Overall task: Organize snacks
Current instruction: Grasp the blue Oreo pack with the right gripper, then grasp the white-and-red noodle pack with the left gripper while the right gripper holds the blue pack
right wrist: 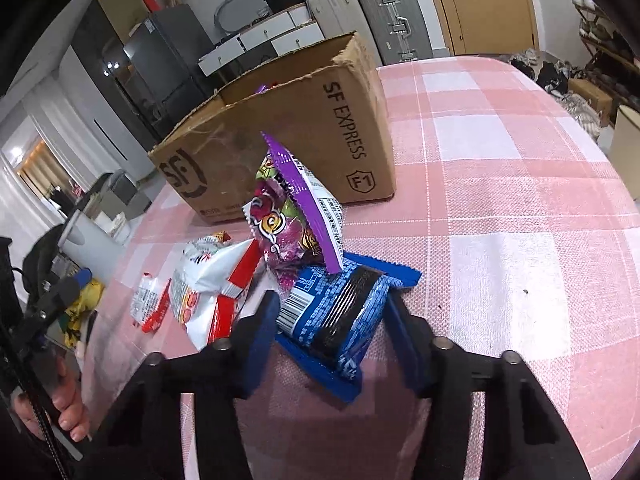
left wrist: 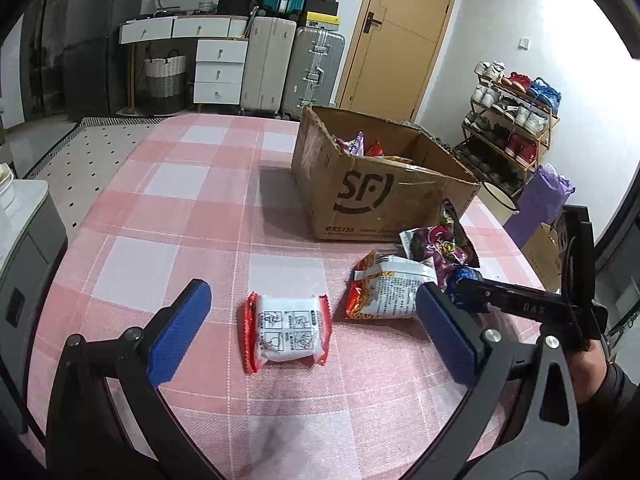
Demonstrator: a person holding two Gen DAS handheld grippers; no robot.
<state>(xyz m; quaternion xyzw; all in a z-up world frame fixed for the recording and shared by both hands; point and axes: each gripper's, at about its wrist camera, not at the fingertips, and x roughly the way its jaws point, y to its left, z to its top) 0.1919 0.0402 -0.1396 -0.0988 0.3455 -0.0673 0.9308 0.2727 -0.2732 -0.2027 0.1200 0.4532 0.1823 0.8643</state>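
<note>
A pink-and-white checked tablecloth covers the table, with suitcases, white drawers and a shoe rack behind it. An open SF Express cardboard box stands at the far side, some snack packets already showing above its rim.

Four packets lie loose on the cloth in front of the box. A small red-and-white packet lies alone between the wide-spread pads of the left gripper, which hovers over it and touches nothing. Just beside it is a larger red-and-white packet, overlapped by a purple candy bag that leans up toward the box. Under the purple bag's edge lies a blue wafer packet.

The right gripper has its jaws drawn in narrow, the pads pressing both sides of the blue packet. So the step in hand looks like picking up the blue packet. The next move probably calls for lifting it clear without dragging the purple bag along, then carrying it over the box rim and letting go. One box, two grippers, four loose packets.
</note>
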